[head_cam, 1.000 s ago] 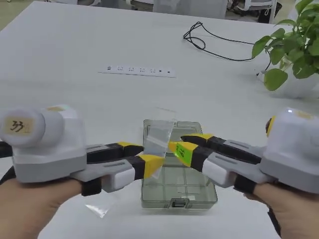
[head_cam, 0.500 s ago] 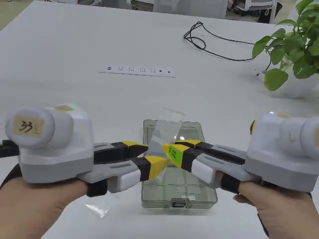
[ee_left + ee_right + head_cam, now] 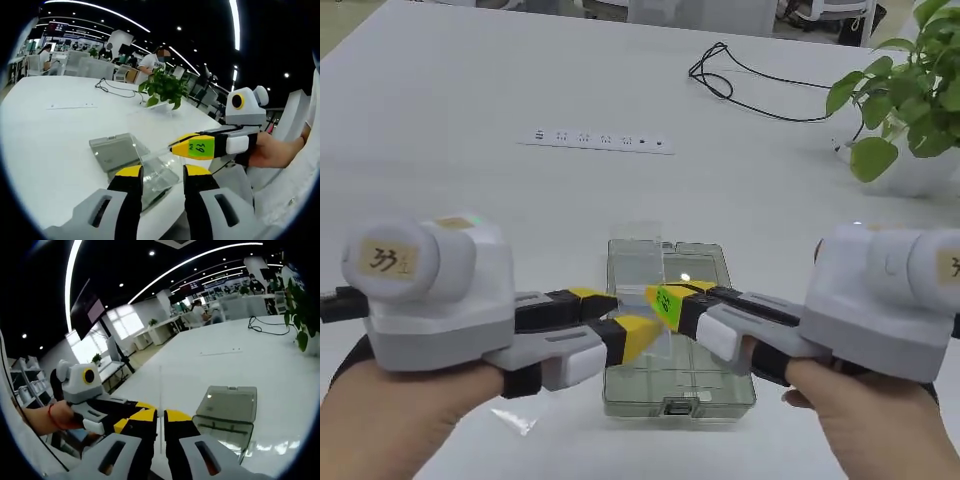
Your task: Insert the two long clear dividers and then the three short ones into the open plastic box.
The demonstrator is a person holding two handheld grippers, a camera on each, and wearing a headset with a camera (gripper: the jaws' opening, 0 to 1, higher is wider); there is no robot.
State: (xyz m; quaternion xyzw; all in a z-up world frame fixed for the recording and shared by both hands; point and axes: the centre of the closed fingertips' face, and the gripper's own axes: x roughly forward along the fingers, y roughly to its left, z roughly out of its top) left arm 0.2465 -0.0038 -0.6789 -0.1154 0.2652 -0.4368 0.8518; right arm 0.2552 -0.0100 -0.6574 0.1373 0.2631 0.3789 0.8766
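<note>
Half a second ago the clear divider leaned to the right with its top corner raised. Now it stands lower and squarer over the open plastic box on the white table. The right gripper has its jaws closed on the divider's edge. The left gripper sits by the divider's lower corner with its jaws parted, clamping nothing.

Counter was white, glossy | socket strip sat flush mid-counter | black cable lay looped at far side | potted plant stood right | ceiling was dark, lit by light strips | windows glowed bright | chairs stood beyond
</note>
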